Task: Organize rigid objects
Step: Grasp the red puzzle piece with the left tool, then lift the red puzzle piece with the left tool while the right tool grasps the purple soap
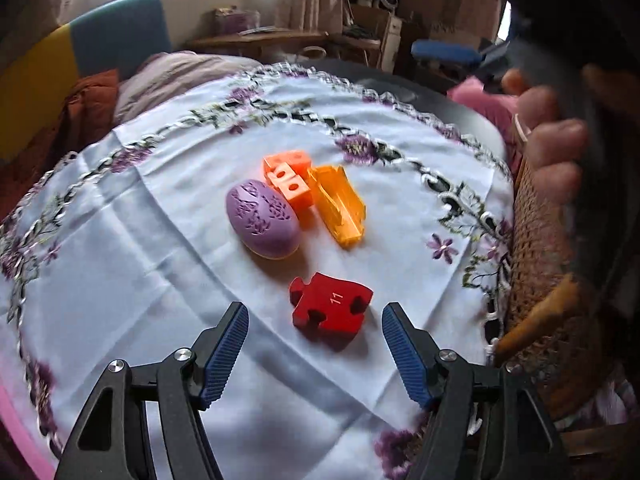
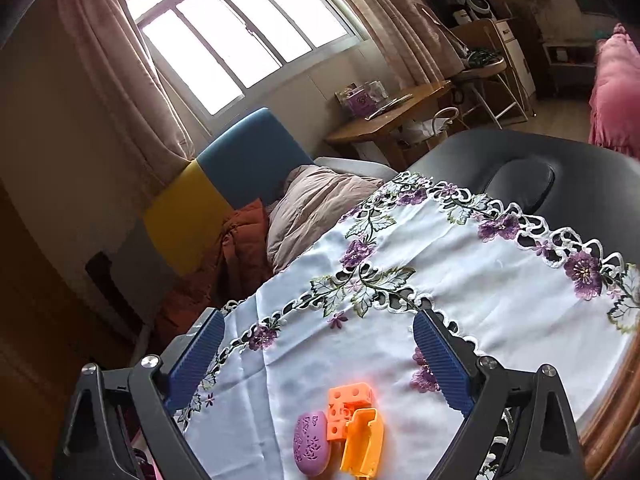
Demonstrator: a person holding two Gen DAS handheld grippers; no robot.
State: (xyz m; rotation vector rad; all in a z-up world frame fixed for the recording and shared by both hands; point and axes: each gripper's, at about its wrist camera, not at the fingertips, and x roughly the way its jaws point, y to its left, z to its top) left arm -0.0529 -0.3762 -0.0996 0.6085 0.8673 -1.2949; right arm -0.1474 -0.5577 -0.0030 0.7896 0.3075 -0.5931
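gaping left claw (image 1: 314,334) flanking red puzzle piece (image 1: 330,310)

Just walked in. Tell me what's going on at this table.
A person is sorting small objects with two handheld grippers. The left gripper is open, its fingers either side of a red puzzle piece, not gripping it. The right gripper is open and empty. A purple egg, orange blocks and a yellow piece sit clustered on the tablecloth.

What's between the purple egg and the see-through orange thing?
Orange holed blocks sit between the purple egg and the clear orange piece, seen in both wrist views.
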